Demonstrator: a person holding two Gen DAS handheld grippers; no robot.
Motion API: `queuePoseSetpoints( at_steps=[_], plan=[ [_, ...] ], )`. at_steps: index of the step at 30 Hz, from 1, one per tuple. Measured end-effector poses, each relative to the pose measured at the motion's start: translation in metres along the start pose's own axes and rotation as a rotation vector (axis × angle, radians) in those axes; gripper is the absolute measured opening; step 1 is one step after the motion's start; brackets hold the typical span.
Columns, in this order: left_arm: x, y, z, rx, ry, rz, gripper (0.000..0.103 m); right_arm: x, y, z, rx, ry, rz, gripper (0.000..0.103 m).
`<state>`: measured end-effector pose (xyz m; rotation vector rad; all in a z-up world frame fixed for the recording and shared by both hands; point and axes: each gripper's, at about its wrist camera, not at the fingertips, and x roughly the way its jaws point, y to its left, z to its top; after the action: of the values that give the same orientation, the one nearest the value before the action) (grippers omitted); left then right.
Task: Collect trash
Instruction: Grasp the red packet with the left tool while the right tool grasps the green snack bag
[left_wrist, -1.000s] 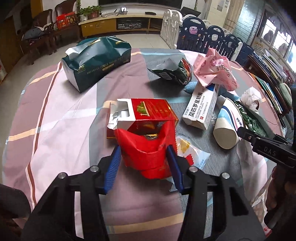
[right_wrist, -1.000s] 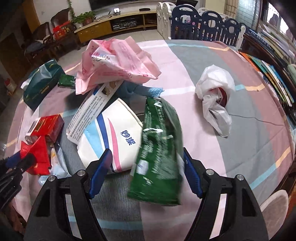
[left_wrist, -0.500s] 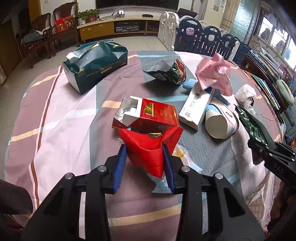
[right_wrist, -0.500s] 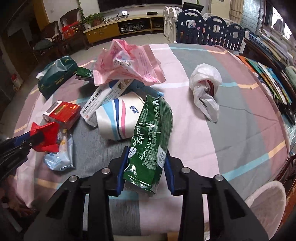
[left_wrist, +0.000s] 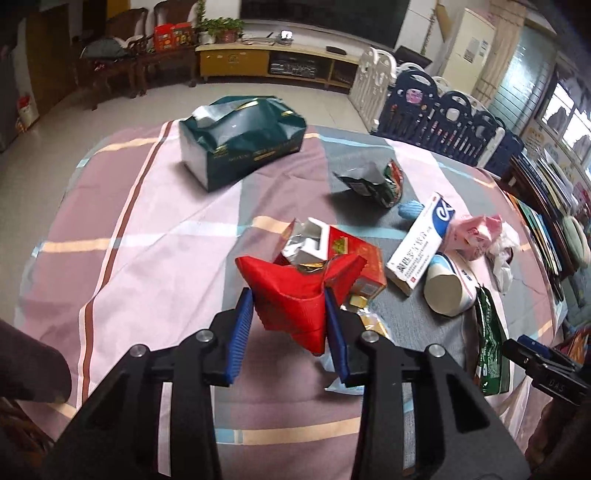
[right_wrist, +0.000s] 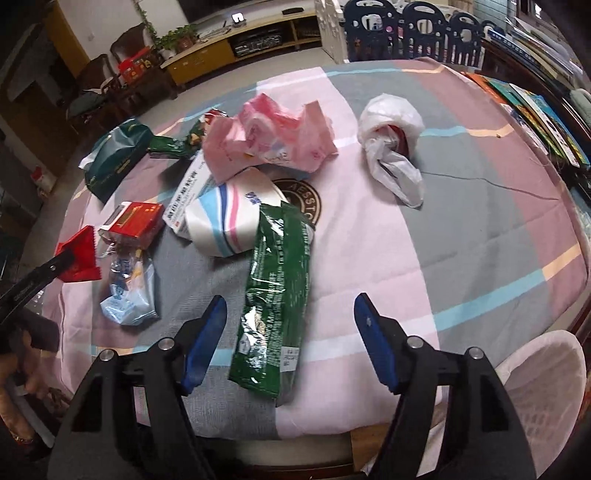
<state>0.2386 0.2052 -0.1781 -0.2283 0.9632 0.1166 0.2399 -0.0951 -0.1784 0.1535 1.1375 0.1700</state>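
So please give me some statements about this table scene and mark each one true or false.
1. The left claw is shut on the red wrapper. True.
2. The right claw is squeezing the green wafer packet. False: its jaws stand wide open and the packet lies on the tablecloth between them.
3. The paper cup lies on its side. True.
4. The white plastic bag sits on top of the dark green tissue box. False: they are far apart on the cloth.
5. The pink bag partly covers the white medicine box. True.
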Motion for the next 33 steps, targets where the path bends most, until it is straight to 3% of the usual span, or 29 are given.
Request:
queuePoseSetpoints(
  at_steps=[7, 13, 16, 21, 26, 33],
  plan=[
    [0.005, 0.002, -0.009, -0.018, 0.015, 0.019, 0.039, 0.019, 0.006, -0.006, -0.004, 0.035, -0.005, 0.070],
    [0.005, -0.002, -0.011, 0.001, 0.007, 0.025, 0.039, 0.032, 0.018, -0.014, -0.065, 0.043, -0.060, 0.069],
    [0.001, -0.002, -0.015, -0.008, -0.004, 0.025, 0.039, 0.034, 0.018, -0.017, -0.082, 0.033, -0.083, 0.059],
    [-0.018, 0.013, -0.018, -0.077, -0.089, 0.011, 0.039, 0.041, 0.018, -0.021, -0.085, 0.061, -0.127, 0.038],
    [-0.029, 0.013, -0.016, -0.076, -0.134, -0.002, 0.039, 0.018, 0.034, -0.024, -0.150, -0.012, -0.154, 0.033],
    [-0.106, -0.010, -0.019, 0.018, -0.377, 0.218, 0.039, -0.016, 0.036, -0.020, -0.185, -0.089, -0.151, 0.033]
  ],
)
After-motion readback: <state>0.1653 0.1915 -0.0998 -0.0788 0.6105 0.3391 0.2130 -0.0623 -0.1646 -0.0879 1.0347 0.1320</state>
